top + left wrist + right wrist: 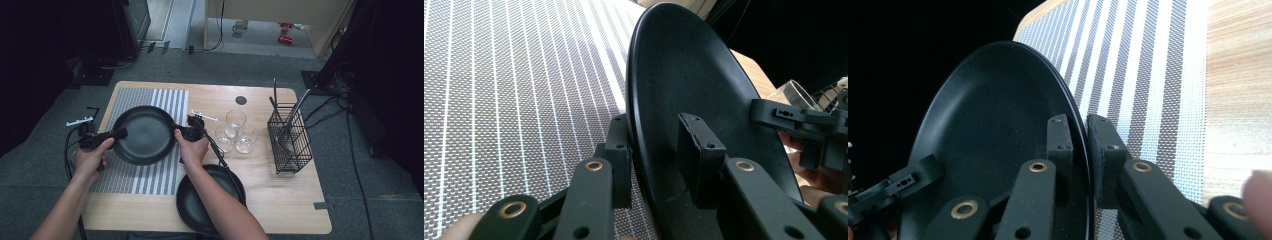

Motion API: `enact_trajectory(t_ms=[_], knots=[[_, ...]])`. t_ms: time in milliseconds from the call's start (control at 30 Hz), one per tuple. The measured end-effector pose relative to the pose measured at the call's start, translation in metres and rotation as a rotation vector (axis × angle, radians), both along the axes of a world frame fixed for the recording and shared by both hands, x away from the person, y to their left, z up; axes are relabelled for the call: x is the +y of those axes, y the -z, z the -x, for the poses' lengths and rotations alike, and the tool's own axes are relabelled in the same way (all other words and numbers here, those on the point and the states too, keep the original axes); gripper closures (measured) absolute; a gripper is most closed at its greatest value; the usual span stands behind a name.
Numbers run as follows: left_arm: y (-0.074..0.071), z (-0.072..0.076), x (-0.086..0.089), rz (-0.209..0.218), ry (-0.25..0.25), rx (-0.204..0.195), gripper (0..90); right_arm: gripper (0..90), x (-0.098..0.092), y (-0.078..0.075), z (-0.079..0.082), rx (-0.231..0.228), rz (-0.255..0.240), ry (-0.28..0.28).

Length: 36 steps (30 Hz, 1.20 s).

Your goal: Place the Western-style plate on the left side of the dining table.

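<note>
A black round plate (pixel 143 134) is held over the striped grey placemat (pixel 150 175). My left gripper (pixel 120 133) is shut on the plate's left rim and my right gripper (pixel 176 133) is shut on its right rim. In the left gripper view the plate (pixel 684 90) stands edge-on between the pads of my gripper (pixel 659 157), with the placemat (pixel 514 100) behind it. In the right gripper view the plate (pixel 998 130) has its rim pinched by my gripper (pixel 1079 150) above the placemat (pixel 1148 75). The other gripper shows at the far rim in each gripper view.
A second black plate (pixel 192 205) lies at the table's near edge under the right forearm. Three clear glasses (pixel 235 132) stand right of the placemat. A black wire basket (pixel 290 137) with utensils stands at the right. A small white piece (pixel 205 116) lies behind the glasses.
</note>
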<state>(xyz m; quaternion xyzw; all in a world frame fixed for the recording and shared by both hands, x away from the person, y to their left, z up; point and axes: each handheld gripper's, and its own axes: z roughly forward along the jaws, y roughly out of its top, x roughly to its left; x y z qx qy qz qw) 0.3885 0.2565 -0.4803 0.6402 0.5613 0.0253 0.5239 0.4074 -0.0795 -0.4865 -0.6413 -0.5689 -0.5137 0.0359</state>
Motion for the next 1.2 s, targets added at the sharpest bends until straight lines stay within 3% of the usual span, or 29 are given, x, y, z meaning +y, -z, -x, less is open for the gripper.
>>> enact_trajectory(t_ms=[500, 1200], knots=[[0.008, -0.019, -0.002, -0.012, -0.013, 0.024, 69.7, 81.8, 0.0, 0.012, -0.015, 0.057, -0.01, 0.025], [0.023, -0.039, 0.012, -0.004, -0.056, 0.062, 67.9, 82.2, 0.02, 0.019, -0.033, 0.079, 0.018, 0.033]])
